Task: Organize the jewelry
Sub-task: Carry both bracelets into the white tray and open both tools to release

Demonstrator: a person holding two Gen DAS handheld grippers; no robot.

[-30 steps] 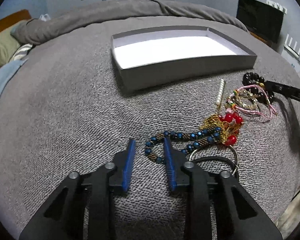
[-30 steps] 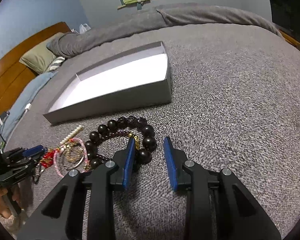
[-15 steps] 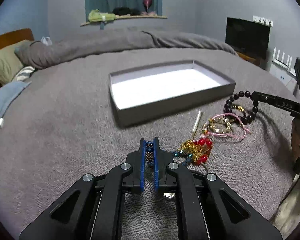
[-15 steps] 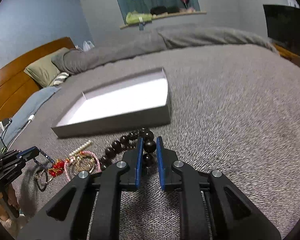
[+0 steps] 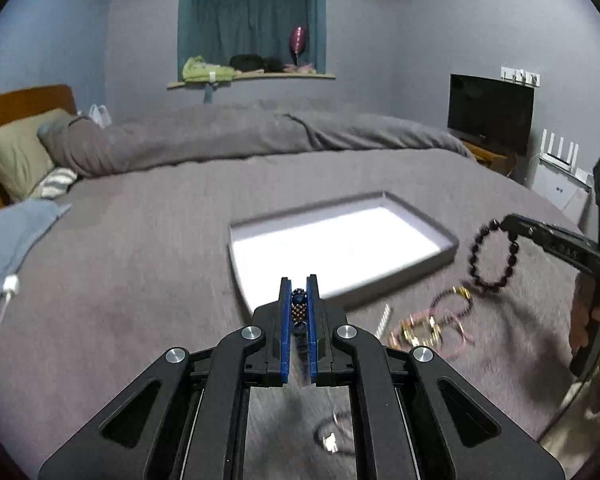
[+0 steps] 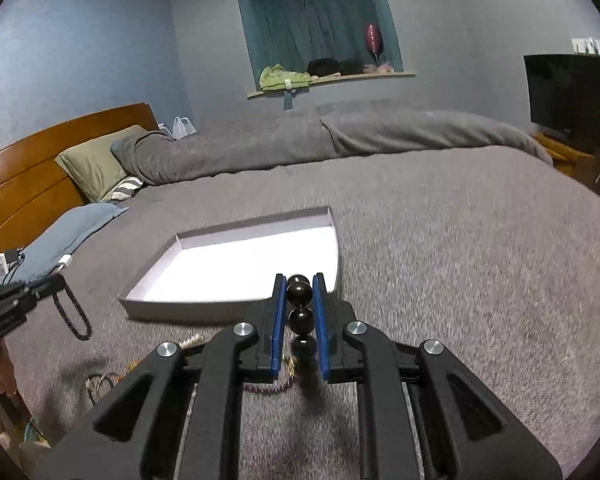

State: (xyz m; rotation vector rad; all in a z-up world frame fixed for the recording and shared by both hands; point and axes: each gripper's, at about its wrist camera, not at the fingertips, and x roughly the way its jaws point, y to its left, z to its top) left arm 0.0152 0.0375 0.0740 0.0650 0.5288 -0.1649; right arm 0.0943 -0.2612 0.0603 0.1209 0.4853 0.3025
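Note:
My left gripper (image 5: 299, 292) is shut on a blue-and-bronze beaded bracelet (image 5: 299, 306), which hangs above the grey bedspread. In the right wrist view the left gripper (image 6: 40, 286) shows at the far left with that bracelet (image 6: 74, 316) dangling from it. My right gripper (image 6: 299, 292) is shut on a dark round-bead bracelet (image 6: 299, 294). The left wrist view has the right gripper (image 5: 512, 224) at the right, its dark bracelet (image 5: 492, 256) hanging as a loop. A shallow grey box (image 5: 400, 280) with a white floor lies open just beyond both grippers, also visible as the box (image 6: 188, 308).
Pink and gold bracelets (image 5: 432, 324), a pearl bar (image 5: 384, 318) and metal hoops (image 5: 332, 432) lie on the bedspread in front of the box. A rolled duvet (image 5: 260, 136), pillows (image 6: 92, 164), a blue cloth (image 5: 4, 236) and a charger cable (image 5: 8, 284) lie to the far side and left.
Both grippers closed on their bracelets and rose, lifting them off the bedspread. Both views tilted upward, so the box and the jewelry pile now sit lower in the pictures.

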